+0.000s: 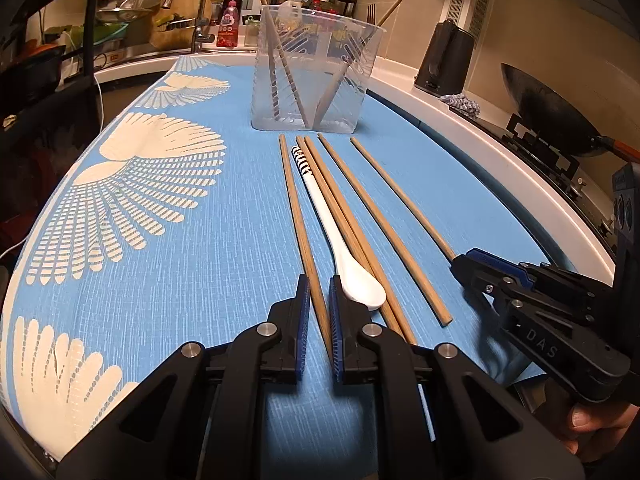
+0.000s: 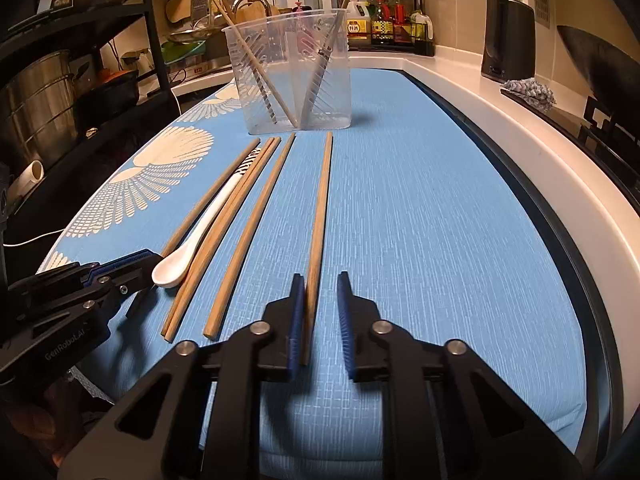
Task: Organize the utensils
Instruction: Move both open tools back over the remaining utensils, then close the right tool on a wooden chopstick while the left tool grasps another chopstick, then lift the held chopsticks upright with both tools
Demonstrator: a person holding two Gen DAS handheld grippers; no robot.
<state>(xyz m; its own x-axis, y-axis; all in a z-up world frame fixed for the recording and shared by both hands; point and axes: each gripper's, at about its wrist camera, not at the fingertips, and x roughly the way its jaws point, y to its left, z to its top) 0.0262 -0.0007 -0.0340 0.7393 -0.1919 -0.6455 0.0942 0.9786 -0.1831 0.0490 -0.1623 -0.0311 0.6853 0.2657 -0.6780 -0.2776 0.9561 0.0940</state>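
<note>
On the blue cloth (image 2: 420, 220) that covers the table, five wooden chopsticks and a white spoon (image 1: 352, 276) lie side by side, pointing toward a clear plastic tub (image 1: 316, 68) that already holds a few utensils leaning upright.

The chopsticks look light, thin and stiff, and probably roll easily; a pinch near the thick near end seems best, though the long free end may swing. The spoon looks like ceramic, smooth and breakable, so its slim handle is the likelier place to take it.

The left claw (image 1: 319, 312) has its pads nearly together around the near end of the leftmost chopstick (image 1: 298, 216). The right claw (image 2: 320, 312) straddles the rightmost chopstick (image 2: 322, 200): one pad touches it, the other stands apart, so it is not clamped yet.

The cloth is woven, with white fan patterns, and should give some grip. Around it is a kitchen: a sink tap (image 1: 192, 8), a rack of bottles (image 2: 384, 16), a wok (image 1: 556, 120) on the stove.
</note>
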